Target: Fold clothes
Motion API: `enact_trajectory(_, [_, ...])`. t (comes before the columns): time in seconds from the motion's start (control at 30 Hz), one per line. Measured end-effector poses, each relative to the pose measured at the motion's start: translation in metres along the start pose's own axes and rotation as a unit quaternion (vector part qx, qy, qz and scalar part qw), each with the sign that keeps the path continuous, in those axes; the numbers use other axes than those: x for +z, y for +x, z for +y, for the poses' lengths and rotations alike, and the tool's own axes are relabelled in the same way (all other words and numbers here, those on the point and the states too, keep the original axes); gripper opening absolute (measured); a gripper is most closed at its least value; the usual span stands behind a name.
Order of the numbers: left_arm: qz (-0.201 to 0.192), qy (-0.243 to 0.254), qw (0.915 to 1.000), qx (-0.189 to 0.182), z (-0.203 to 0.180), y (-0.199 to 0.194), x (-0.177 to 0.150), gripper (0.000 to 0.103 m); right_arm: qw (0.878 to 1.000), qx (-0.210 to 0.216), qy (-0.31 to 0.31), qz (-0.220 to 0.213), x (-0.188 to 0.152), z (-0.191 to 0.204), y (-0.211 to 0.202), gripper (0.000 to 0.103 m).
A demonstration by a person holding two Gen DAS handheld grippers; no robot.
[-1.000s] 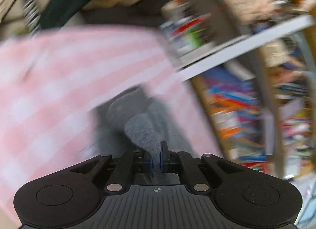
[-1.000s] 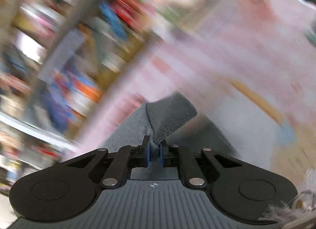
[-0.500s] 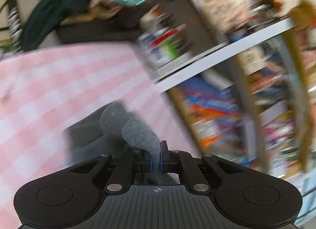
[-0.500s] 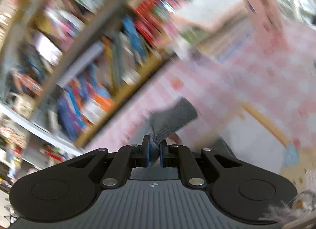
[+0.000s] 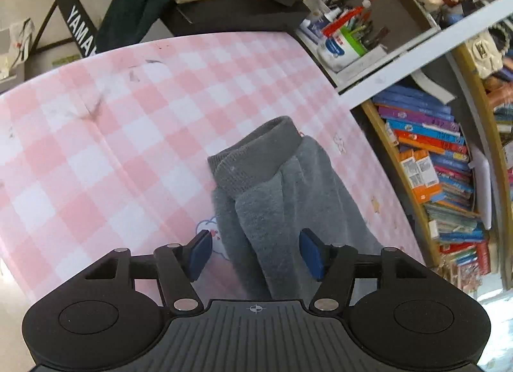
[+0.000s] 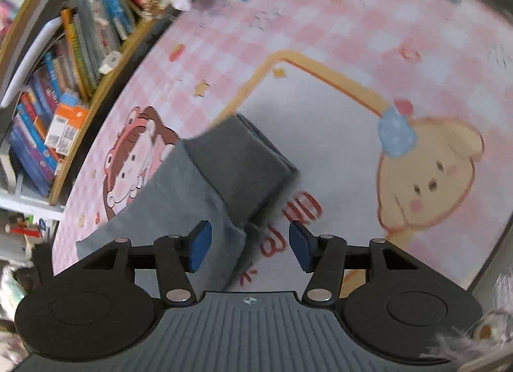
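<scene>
A grey fleece garment (image 5: 279,192) with a darker ribbed band lies on the pink checked mat (image 5: 112,135). In the left wrist view it runs from the mat's middle down between the blue pads, and my left gripper (image 5: 256,252) stands open over it, pads apart on either side. In the right wrist view the same garment (image 6: 205,189) shows its folded ribbed end toward the mat's cartoon print. My right gripper (image 6: 250,245) is open too, just above the garment's near edge, holding nothing.
A bookshelf (image 5: 439,163) packed with books runs along the mat's edge, seen also as the bookshelf (image 6: 57,83) in the right wrist view. A tray of pens and bottles (image 5: 343,38) and a dark keyboard stand (image 5: 77,29) sit beyond the mat's far side.
Both grippers were shut on the grey garment and moving fast; now both have opened and let it go, and it rests on the mat.
</scene>
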State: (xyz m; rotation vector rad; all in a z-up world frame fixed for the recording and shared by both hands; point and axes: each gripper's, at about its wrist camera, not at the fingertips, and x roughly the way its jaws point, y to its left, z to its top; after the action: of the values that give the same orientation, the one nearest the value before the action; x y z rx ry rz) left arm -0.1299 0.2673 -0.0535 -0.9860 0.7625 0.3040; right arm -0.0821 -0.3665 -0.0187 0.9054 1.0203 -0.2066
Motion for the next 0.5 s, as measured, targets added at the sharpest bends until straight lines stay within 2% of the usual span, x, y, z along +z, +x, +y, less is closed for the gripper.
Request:
enact_trajectory(0.1, [-0.004,-0.022,0.9997,0.005,0.002,0.008,0.000,0.053,1.000,0.010,0.021,0.003,-0.001,0.002,0.012,0.043])
enact_trajectory(0.13, [-0.005,-0.027,0.9996,0.008,0.000,0.013,0.000,0.047,1.000,0.012,0.019,0.003,0.000,0.005,0.015,0.039])
enact_trajectory(0.17, [-0.006,-0.033,0.9994,0.011,-0.001,0.017,0.001,0.033,1.000,0.012,0.014,0.004,0.001,0.009,0.019,0.035])
enact_trajectory(0.23, [-0.004,-0.045,0.9989,0.012,-0.004,0.029,0.002,0.017,1.000,0.010,-0.001,0.002,0.003,0.017,0.028,0.021])
enact_trajectory(0.27, [-0.006,-0.054,0.9985,0.007,-0.004,0.034,0.003,0.013,1.000,0.010,-0.010,0.000,0.006,0.021,0.032,0.019])
enact_trajectory(0.37, [-0.006,-0.069,0.9975,-0.013,-0.012,0.052,0.013,0.009,0.999,0.013,-0.029,-0.013,0.020,0.035,0.045,0.015])
enact_trajectory(0.47, [-0.021,-0.055,0.9959,-0.068,-0.037,0.055,0.027,0.008,0.998,0.021,-0.049,-0.041,0.036,0.055,0.051,0.014])
enact_trajectory(0.5, [-0.024,-0.050,0.9955,-0.076,-0.040,0.054,0.029,0.008,0.997,0.028,-0.055,-0.053,0.040,0.062,0.050,0.014])
